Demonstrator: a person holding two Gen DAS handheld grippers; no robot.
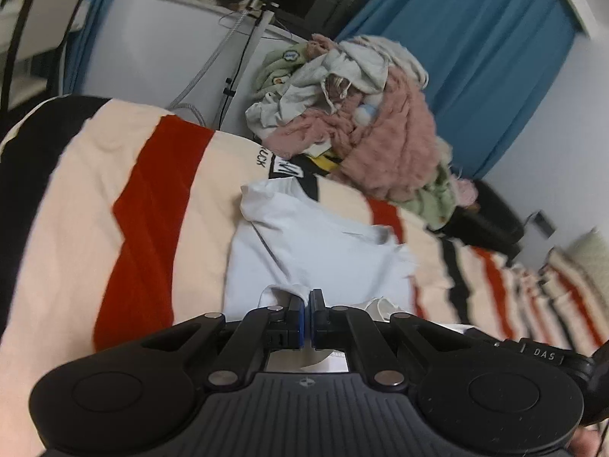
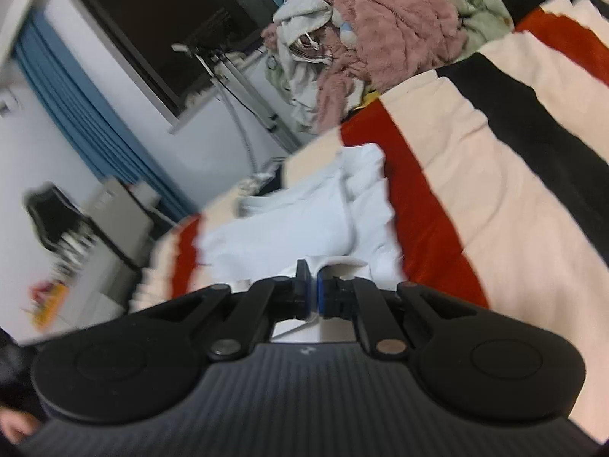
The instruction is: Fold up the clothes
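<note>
Blue curtains (image 1: 475,57) and a dark window (image 2: 163,38) frame a bed covered by a striped blanket (image 1: 95,190) in cream, red and black, where a white garment (image 1: 312,251) lies partly spread near the middle. Behind it, a heap of unfolded laundry (image 1: 361,114), pink, green and grey, sits against the wall. The left tongs (image 1: 306,301) are clenched on a pinch of the garment's near edge; the right tongs (image 2: 311,285) are likewise closed on white cloth at another point of the same hem. Both views are blurred at the edges, suggesting the garment is being carried into a fold. The risk from here appears to be uneven travel: if one hand leads, the thin fabric could slip from a shallow pinch, or the fold could land skewed and bunch over the creases already visible mid-garment.
</note>
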